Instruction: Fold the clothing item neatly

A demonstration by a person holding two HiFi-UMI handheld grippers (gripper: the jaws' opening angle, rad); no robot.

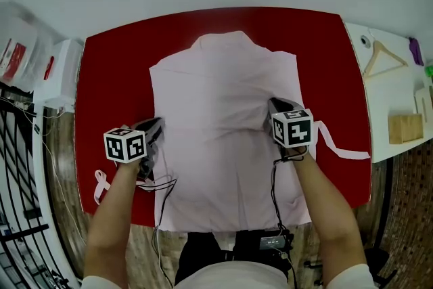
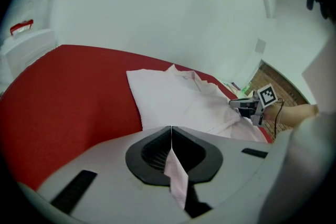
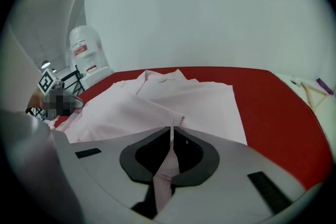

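Note:
A pale pink shirt (image 1: 223,98) lies flat on the red table (image 1: 111,78), collar at the far side and hem hanging over the near edge. My left gripper (image 1: 157,124) is at the shirt's left edge and is shut on a fold of pink fabric (image 2: 176,176), which runs back between its jaws (image 2: 171,131). My right gripper (image 1: 272,105) is over the shirt's right part, shut on a pinch of the cloth (image 3: 167,168), with a raised ridge of shirt (image 3: 157,107) just ahead of it. From the left gripper view the right gripper (image 2: 247,105) shows across the shirt (image 2: 173,97).
A loose pink strip (image 1: 338,145) lies on the red table right of the shirt, and a pink ribbon (image 1: 101,185) lies near the front left corner. A wooden hanger (image 1: 381,56) and a wooden block (image 1: 404,128) sit on the white table at right. White bags (image 1: 61,74) stand at left.

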